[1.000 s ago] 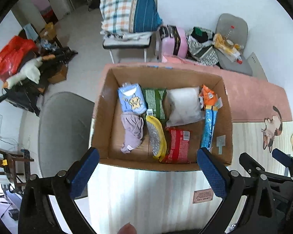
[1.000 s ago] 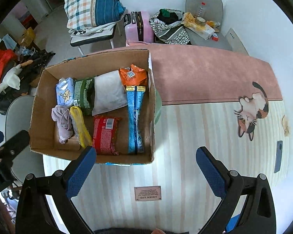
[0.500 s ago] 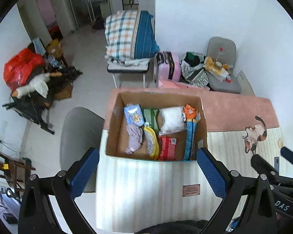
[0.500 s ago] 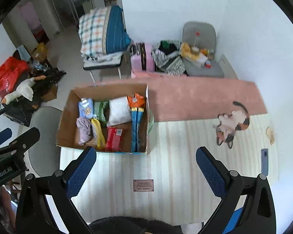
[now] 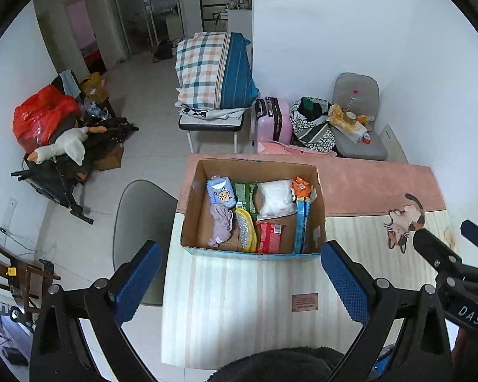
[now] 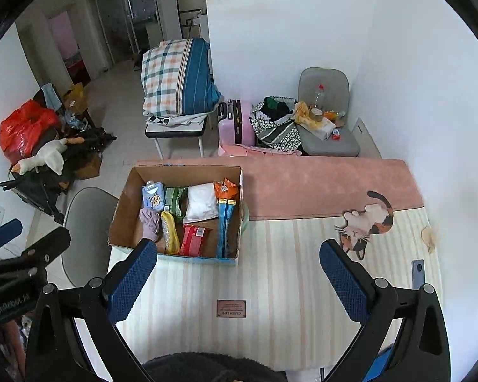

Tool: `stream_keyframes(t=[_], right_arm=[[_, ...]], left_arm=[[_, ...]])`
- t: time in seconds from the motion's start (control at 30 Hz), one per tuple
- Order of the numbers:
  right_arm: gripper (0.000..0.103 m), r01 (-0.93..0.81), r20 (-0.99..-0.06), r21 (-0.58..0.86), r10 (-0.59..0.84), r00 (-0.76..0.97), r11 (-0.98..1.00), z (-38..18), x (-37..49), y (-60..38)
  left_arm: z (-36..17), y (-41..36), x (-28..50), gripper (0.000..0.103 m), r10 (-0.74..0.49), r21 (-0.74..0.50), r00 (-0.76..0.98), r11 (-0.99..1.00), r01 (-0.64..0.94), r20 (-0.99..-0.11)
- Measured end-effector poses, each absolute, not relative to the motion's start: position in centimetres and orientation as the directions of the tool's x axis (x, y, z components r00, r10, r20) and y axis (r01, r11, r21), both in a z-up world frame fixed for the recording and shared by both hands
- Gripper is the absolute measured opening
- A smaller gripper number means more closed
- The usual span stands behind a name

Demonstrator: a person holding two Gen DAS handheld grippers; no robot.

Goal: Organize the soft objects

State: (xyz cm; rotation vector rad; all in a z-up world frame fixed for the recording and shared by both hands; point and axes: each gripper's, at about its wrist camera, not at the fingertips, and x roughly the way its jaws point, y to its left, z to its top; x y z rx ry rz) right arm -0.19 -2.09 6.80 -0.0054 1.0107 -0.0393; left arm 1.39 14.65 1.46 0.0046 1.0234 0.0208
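- The left gripper (image 5: 239, 281) and right gripper (image 6: 239, 278) both hang with fingers apart, holding nothing.
- The cardboard box (image 5: 194, 210) (packets and cloth inside) sits on the striped mat (image 5: 232, 302), ahead of both.

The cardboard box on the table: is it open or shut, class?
Open. The cardboard box shows its flaps up, with packets and a purple cloth visible inside.
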Motion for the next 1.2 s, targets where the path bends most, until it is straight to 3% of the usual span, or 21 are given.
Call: stream_keyframes(t=[1.2], right_arm=[[0.103,0.055,-0.829,-0.055,-0.077,0.554,0.997,7.35,-0.28,-2.96]], left_arm=[[2.27,14.23,1.69,0.102,0.016,0.016,0.526,1.0,-0.004,-0.851]])
